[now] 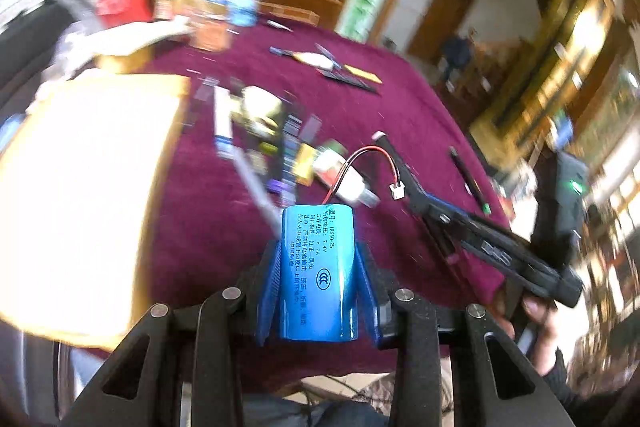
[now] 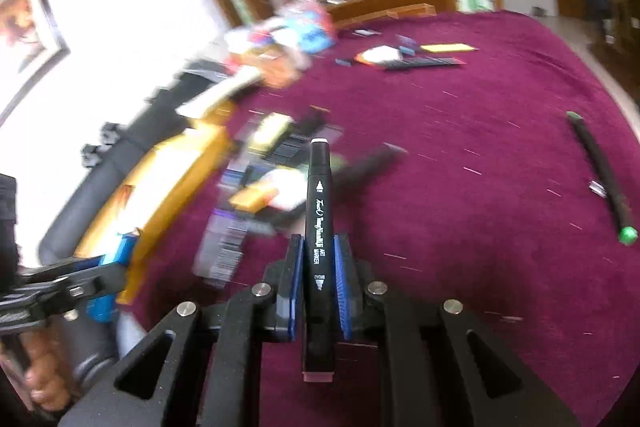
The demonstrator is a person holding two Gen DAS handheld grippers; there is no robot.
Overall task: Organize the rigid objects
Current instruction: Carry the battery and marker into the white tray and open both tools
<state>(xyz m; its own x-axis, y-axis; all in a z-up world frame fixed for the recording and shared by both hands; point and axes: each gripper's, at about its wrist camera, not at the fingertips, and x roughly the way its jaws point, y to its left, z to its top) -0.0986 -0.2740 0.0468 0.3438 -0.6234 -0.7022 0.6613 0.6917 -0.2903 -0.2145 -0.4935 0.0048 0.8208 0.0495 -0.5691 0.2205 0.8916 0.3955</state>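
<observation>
Pinching a blue battery pack (image 1: 318, 273) between its blue pads, the left gripper (image 1: 318, 255) hangs over the near edge of the maroon tabletop (image 1: 400, 115), wire lead pointing ahead. The right gripper (image 2: 319, 251) clamps a black marker (image 2: 319, 227) lengthwise between its jaws. Farther off, blurred small items (image 2: 272, 163) lie beside a yellow box (image 1: 92, 187).

Blue battery pack (image 1: 318, 273) and black art marker (image 2: 319, 227), both lifted above table.

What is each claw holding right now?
Left claw: closed on the blue battery pack.
Right claw: closed on the black art marker.
</observation>
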